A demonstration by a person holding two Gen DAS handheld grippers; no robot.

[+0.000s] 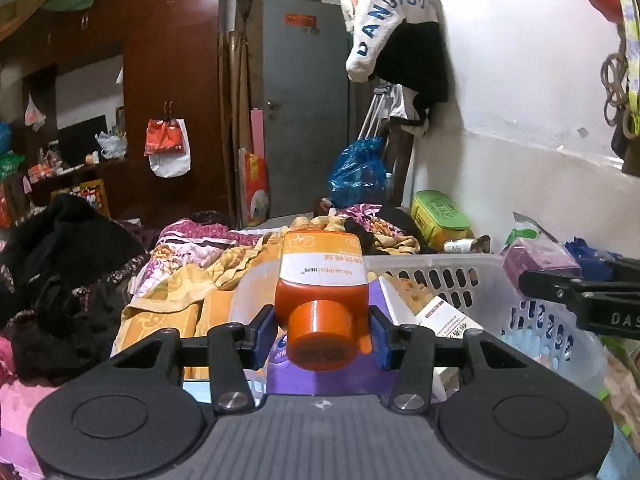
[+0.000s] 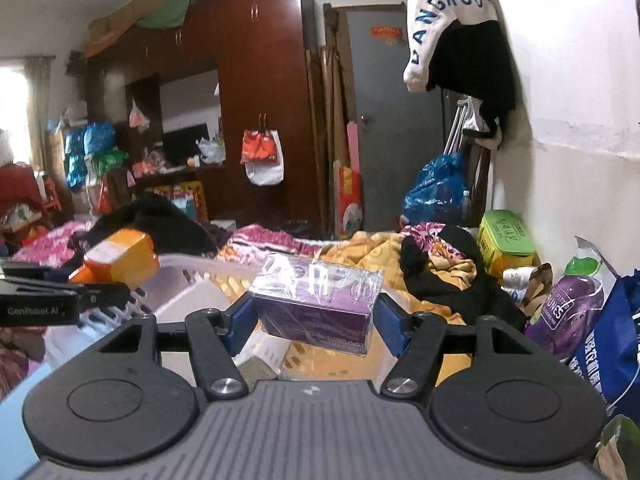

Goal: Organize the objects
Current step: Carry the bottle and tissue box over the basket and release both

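Note:
My left gripper (image 1: 322,326) is shut on an orange bottle (image 1: 322,280) with a white label, its cap pointing back at the camera, held above a white slotted basket (image 1: 452,276). The bottle also shows in the right wrist view (image 2: 120,260), at the left. My right gripper (image 2: 316,318) is shut on a purple box (image 2: 316,300) wrapped in clear film, held above the same basket (image 2: 188,284). That box and the right gripper's fingers show in the left wrist view (image 1: 540,260), at the right. A white carton (image 1: 444,320) lies in the basket.
The basket sits on a bed covered with yellow and floral bedding (image 2: 360,252) and black clothes (image 1: 60,248). A green-lidded tub (image 2: 506,236), a purple prunes bag (image 2: 568,312) and a blue bag (image 2: 612,344) stand by the right wall. A wardrobe and grey door are behind.

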